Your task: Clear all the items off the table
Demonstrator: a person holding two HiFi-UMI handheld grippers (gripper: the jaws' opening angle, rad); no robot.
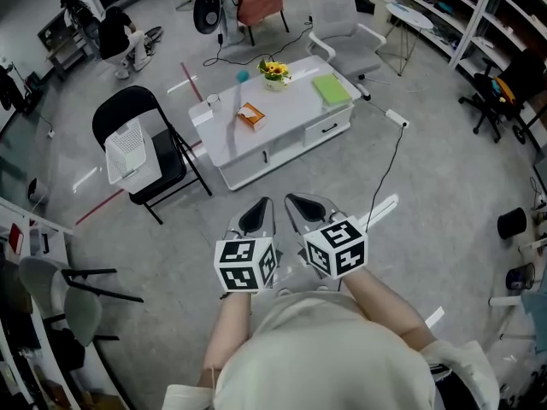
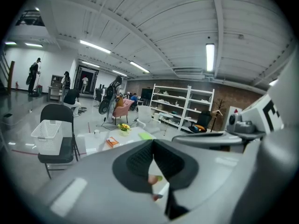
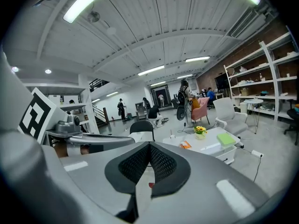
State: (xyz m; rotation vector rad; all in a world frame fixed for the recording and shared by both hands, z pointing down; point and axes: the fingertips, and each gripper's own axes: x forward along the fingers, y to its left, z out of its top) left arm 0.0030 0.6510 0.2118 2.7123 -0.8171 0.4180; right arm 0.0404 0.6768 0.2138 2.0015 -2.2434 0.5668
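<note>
A low white table stands a few steps ahead of me on the grey floor. On it are an orange box, a pot of yellow flowers, a flat green item, a white cup and a small teal ball. My left gripper and right gripper are held side by side in front of my body, well short of the table. Both are shut with nothing between the pads. The right gripper view shows the flowers and green item far off.
A black folding chair with a white basket on its seat stands left of the table. A cable with a power strip trails on the floor at the right. Office chairs, shelves and people are further back.
</note>
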